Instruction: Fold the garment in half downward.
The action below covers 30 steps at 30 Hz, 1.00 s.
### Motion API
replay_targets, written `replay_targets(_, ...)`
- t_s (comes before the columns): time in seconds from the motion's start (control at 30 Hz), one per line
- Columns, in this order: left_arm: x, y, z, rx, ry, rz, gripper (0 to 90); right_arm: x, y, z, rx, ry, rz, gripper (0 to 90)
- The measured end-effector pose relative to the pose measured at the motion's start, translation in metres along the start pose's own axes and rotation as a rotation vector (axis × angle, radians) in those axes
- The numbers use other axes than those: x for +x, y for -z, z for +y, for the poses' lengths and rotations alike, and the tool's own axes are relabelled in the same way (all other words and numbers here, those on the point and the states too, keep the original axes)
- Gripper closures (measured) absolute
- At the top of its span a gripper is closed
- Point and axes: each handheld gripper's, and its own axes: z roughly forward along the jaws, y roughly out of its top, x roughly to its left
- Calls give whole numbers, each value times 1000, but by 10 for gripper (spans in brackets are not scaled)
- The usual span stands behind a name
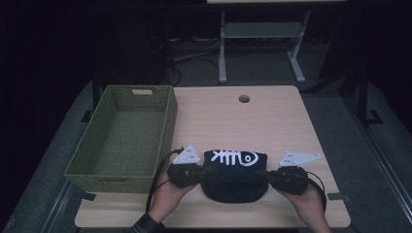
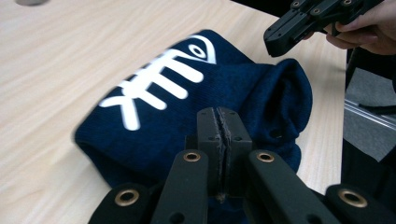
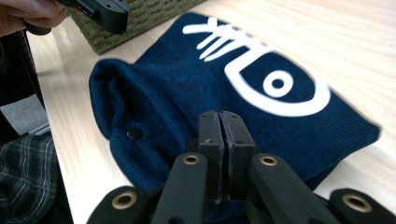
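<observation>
Navy hoodie with a white fishbone print lies folded on the bench, near the front edge, just right of the green woven basket. Left claw sits at the hoodie's left edge, jaws pressed together; left gripper view shows the pads closed with no visible gap over the fabric, can't tell if cloth is pinched. Right claw at the right edge, jaws likewise together, same uncertainty on cloth. Hood end faces the person. Basket interior looks bare.
</observation>
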Motion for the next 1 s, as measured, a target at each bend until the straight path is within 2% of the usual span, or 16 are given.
replay_targets(0.07,-3,-5,-3,3,8,-16,880,2,-2,-5,11,0,2,885)
replay_targets(0.23,-8,-17,-11,57,-10,-21,880,7,-6,-15,37,-8,7,893)
replay_targets(0.37,-10,-26,-17,113,-39,5,881,8,-12,-22,72,-11,1,896)
replay_targets(0.47,-10,-34,-22,172,-88,48,883,7,-17,-25,89,1,-13,897)
replay_targets(0.67,-4,-42,-30,199,-45,27,896,6,-27,-30,128,29,-45,900)
replay_targets(0.83,-5,-41,-32,207,-44,28,897,9,-29,-32,133,43,-52,900)
replay_targets(1.0,-6,-37,-31,194,-14,7,895,8,-27,-29,135,38,-42,900)
